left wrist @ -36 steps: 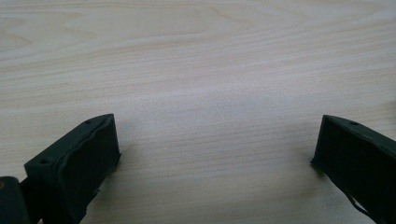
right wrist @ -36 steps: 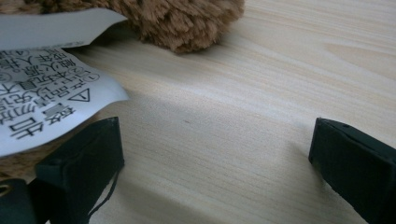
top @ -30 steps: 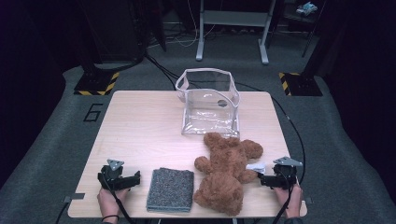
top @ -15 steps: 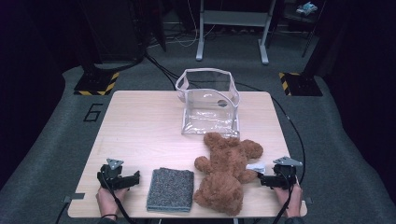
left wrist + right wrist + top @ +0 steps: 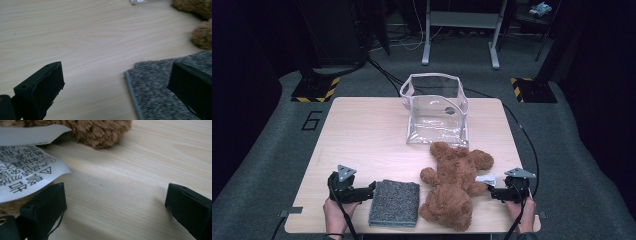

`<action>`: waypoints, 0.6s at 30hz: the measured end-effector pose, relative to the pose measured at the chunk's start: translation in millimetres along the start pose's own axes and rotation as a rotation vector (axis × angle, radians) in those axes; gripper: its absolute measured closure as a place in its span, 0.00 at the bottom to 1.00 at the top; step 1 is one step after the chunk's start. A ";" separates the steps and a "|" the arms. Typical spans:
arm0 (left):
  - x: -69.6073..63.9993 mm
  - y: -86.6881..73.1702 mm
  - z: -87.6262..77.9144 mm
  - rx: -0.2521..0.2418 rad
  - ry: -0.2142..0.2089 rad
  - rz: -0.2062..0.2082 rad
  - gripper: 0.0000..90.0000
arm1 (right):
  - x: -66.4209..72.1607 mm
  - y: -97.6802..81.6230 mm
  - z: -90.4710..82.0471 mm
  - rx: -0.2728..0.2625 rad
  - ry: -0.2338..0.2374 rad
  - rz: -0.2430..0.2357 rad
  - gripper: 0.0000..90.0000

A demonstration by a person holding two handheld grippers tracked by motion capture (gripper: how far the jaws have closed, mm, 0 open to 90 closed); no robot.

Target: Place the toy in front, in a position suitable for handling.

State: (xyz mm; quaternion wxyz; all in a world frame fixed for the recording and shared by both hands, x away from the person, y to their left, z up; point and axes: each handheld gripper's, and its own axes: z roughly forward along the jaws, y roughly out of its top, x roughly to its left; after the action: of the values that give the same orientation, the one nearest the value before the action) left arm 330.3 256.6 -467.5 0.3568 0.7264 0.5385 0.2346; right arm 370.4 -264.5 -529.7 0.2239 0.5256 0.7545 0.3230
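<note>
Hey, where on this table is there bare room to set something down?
The left half of the table is bare, from the clear bag down to the left gripper. A smaller strip runs right of the bag. The near edge is crowded: grey cloth, teddy bear, its tag and the right gripper.

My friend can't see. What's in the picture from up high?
A brown teddy bear lies on a wooden table beside a grey cloth. An open gripper rests at each side, left and right. Behind stands a clear bag.
</note>
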 end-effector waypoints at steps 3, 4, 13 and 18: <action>-21.2 -1.1 2.4 0.019 -0.042 0.024 0.00 | 0.6 -0.3 -0.2 -0.003 -0.003 -0.003 0.03; -25.2 -2.8 3.4 0.011 -0.043 0.023 0.00 | 1.2 -0.7 -0.8 0.001 -0.003 0.000 0.03; -75.9 -24.2 25.5 0.093 -0.118 0.095 0.00 | 1.0 -0.6 -0.7 0.001 -0.002 -0.003 0.03; -81.6 -32.6 38.7 0.136 -0.110 0.130 0.01 | 0.6 -0.3 -0.4 -0.002 -0.003 -0.003 0.04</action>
State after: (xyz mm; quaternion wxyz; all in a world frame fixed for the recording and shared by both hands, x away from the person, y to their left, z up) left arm 313.1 174.2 -513.8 0.3197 0.7940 0.4847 0.1799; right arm 369.7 -264.1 -529.6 0.2262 0.5245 0.7547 0.3228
